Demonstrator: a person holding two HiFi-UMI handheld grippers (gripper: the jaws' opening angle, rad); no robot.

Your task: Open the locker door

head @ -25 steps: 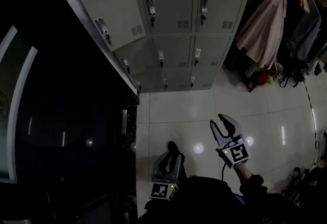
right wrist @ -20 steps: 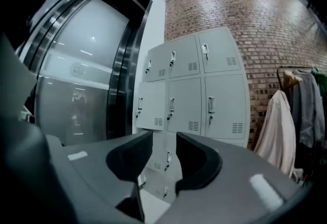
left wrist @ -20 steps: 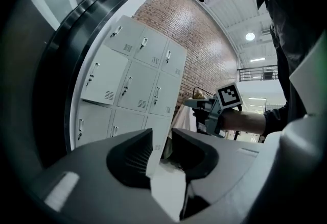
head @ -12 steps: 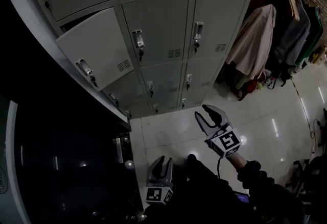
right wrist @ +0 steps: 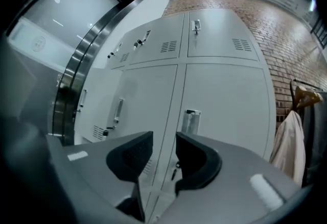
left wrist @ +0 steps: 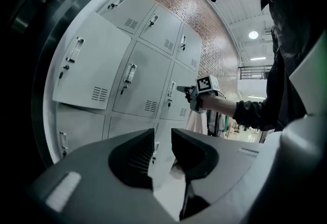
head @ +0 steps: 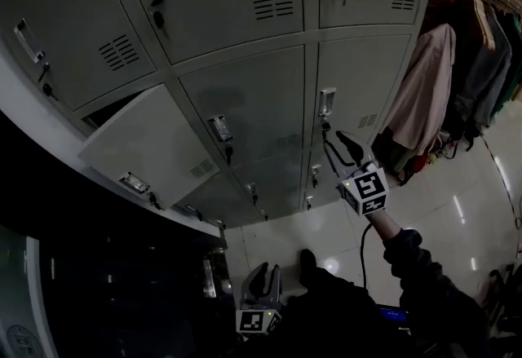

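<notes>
A bank of grey lockers (head: 245, 95) fills the head view. My right gripper (head: 341, 146) is raised in front of a shut locker door (head: 367, 79), just below its metal handle (head: 327, 102). Its jaws stand open with nothing between them. In the right gripper view that handle (right wrist: 190, 121) shows just above the right gripper (right wrist: 164, 147), a short way off. My left gripper (head: 262, 278) hangs low over the floor, open and empty. The left gripper (left wrist: 162, 142) looks toward the lockers and the raised right gripper (left wrist: 187, 90).
One locker door (head: 151, 154) at the left stands ajar, tilted outward. Coats (head: 424, 95) hang on a rack against a brick wall at the right. A dark column (head: 98, 283) stands at the lower left. Glossy floor tiles (head: 465, 209) lie below.
The right gripper has risen from low over the floor up to the locker handle. The head view has tilted up toward the lockers. The left gripper has stayed low.
</notes>
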